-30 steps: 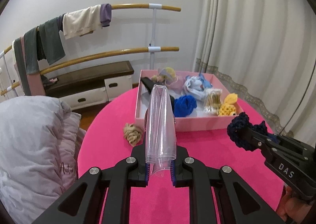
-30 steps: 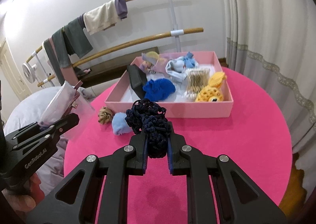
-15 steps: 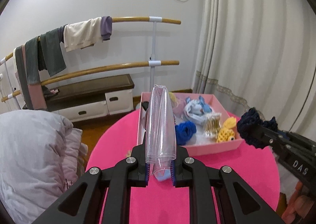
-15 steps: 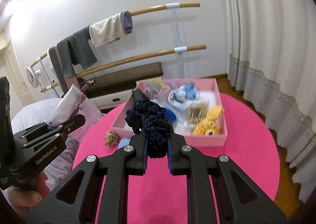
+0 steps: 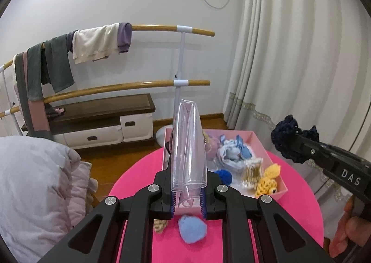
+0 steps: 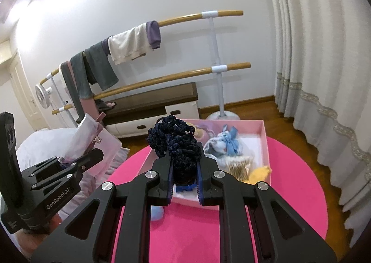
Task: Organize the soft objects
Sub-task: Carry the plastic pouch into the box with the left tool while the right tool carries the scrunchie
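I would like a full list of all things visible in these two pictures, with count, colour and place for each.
table: one, bright pink, round, under everything
box: one, pale pink, open, far side of table
yellow knitted toy: one, inside box, near corner
cotton swabs: one bundle, beige, inside box
blue yarn ball: one, inside box
light blue pompom: one, on table before box
tan knitted piece: one, on table beside pompom
clear plastic bag: one, transparent, in left claw
navy knitted item: one, in right claw
clothes: several, grey, cream, purple, on wooden bars
curtain: white, right side
left claw: black, shut on bag
right claw: black, shut on navy item
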`<state>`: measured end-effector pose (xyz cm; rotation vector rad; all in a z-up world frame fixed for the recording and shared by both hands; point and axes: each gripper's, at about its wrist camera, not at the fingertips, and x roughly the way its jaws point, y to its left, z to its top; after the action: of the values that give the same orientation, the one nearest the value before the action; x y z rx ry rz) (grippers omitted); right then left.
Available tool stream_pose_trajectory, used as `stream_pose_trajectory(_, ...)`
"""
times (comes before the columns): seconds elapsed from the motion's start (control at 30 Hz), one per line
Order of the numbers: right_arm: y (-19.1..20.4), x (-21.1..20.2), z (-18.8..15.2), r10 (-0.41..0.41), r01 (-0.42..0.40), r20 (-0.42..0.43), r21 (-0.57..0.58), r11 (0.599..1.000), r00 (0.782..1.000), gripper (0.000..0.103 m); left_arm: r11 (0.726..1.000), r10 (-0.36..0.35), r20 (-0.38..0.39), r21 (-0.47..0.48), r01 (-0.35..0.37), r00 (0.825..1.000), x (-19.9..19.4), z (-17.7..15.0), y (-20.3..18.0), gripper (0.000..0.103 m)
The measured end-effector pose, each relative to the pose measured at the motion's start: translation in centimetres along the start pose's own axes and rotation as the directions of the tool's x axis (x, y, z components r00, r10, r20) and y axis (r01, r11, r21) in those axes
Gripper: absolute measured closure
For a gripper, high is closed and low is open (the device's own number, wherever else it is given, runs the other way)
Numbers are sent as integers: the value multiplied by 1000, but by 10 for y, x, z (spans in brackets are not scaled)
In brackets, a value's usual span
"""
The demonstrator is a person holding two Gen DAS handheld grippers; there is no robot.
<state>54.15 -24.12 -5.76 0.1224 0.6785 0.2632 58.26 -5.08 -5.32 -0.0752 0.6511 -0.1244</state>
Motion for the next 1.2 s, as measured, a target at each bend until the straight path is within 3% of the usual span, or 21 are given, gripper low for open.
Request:
stream_pose_trajectory(0.3,-11,31,14,7,-6,-27,20,1000,1000,89,1000,-17,-27,-4,17,999,45,22,-1,90)
stream_pose_trajectory(0.53,-28,64,21,1,3,-77,45,999,997,89,998,-53,-86,-39,50,995,104,40,-4,90)
stream_pose_trajectory(1.03,-45,115,8,6,9,-162,87,996,987,89,993,-102,-178,-82,89,979,207,69,-10,90)
stream_pose_trajectory(1.2,-54,128,4,10,11,-182,111,994,983,83,992,-119,-220,-71,106,968,234,72,-12,86)
